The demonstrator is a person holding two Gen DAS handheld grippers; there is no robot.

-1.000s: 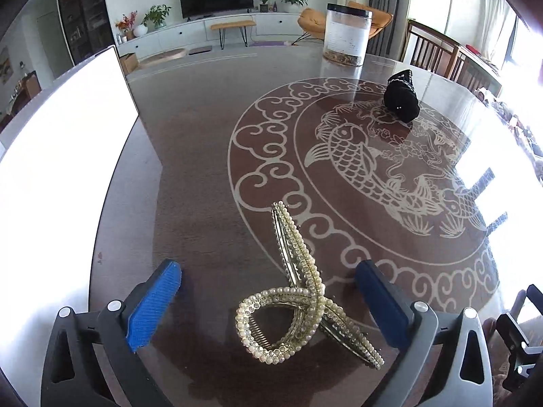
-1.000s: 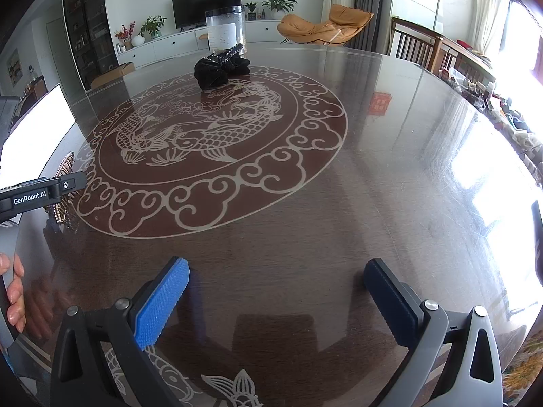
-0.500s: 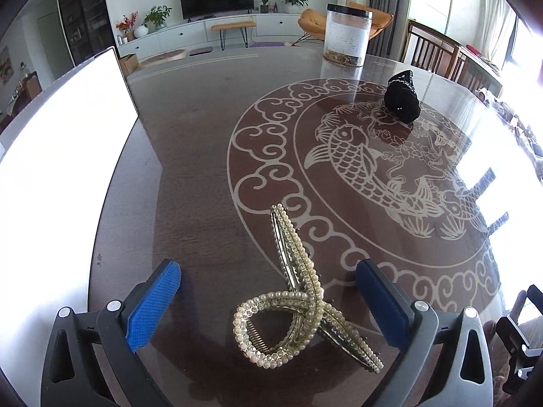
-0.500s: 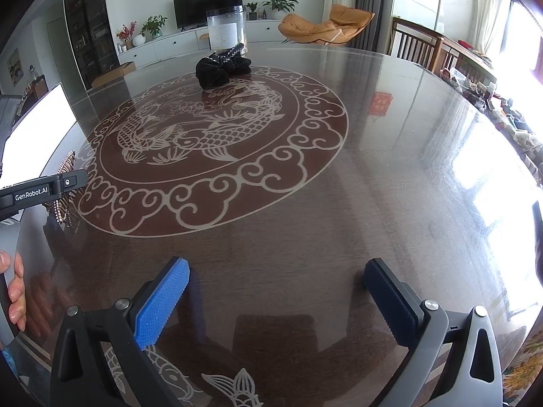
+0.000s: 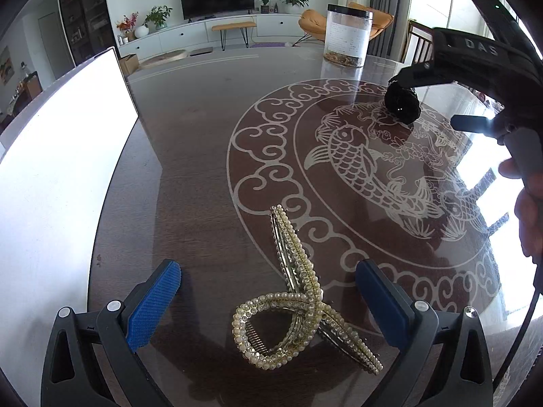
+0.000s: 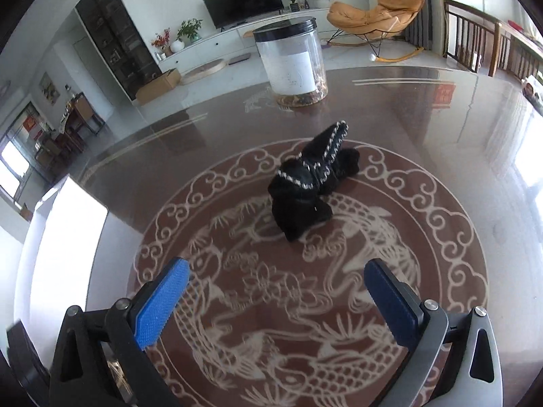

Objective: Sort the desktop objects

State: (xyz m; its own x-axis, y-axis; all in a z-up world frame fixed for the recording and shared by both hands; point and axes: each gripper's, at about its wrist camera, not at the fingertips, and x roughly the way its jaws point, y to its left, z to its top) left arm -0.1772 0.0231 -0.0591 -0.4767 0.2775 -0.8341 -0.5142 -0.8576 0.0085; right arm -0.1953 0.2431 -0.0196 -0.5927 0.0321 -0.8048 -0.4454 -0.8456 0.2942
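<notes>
A pearl-studded gold hair clip (image 5: 295, 302) lies on the dark table, between the blue pads of my left gripper (image 5: 268, 291), which is open and not touching it. A black hair bow with a silver-beaded edge (image 6: 312, 179) lies on the fish medallion, ahead of my right gripper (image 6: 276, 291), which is open and empty. In the left wrist view the black hair bow (image 5: 402, 101) is partly hidden behind the body of the right gripper tool, with a hand on its handle at the right edge.
A clear jar with a black lid (image 6: 292, 64) stands at the far side of the table, beyond the bow. A white panel (image 5: 57, 156) stands along the table's left edge. Chairs sit past the far right rim.
The right gripper has swung far forward over the medallion toward the black bow, and its body now enters the left wrist view. The left gripper and pearl clip have stayed put.
</notes>
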